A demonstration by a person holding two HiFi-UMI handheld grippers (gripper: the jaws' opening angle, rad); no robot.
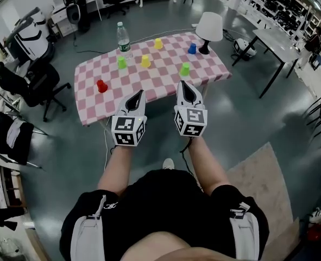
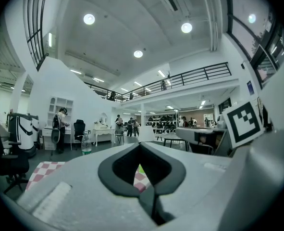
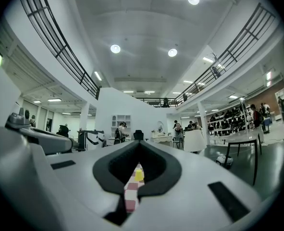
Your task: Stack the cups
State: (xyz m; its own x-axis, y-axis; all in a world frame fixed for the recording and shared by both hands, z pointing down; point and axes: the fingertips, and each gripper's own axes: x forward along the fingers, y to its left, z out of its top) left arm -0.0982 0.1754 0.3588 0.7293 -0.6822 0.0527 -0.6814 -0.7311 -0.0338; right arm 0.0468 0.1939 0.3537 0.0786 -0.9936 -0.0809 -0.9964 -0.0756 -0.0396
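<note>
Two grippers lead, close before me: left gripper (image 1: 140, 93) and right gripper (image 1: 183, 84), both pressed together, empty. Beyond, apart on the bench (image 1: 165, 78): red cup (image 1: 101, 85), right green cup (image 1: 185, 69), left green cup (image 1: 121, 62), near yellow cup (image 1: 145, 61), blue cup (image 1: 192, 48), far yellow cup (image 1: 158, 43).

Both bare forearms (image 1: 120, 165) reach forward from the near body, side by side, holding the left gripper (image 1: 135, 98) and the right gripper (image 1: 187, 90) level and parallel, pointing far, each with jaws closed together on nothing.
</note>
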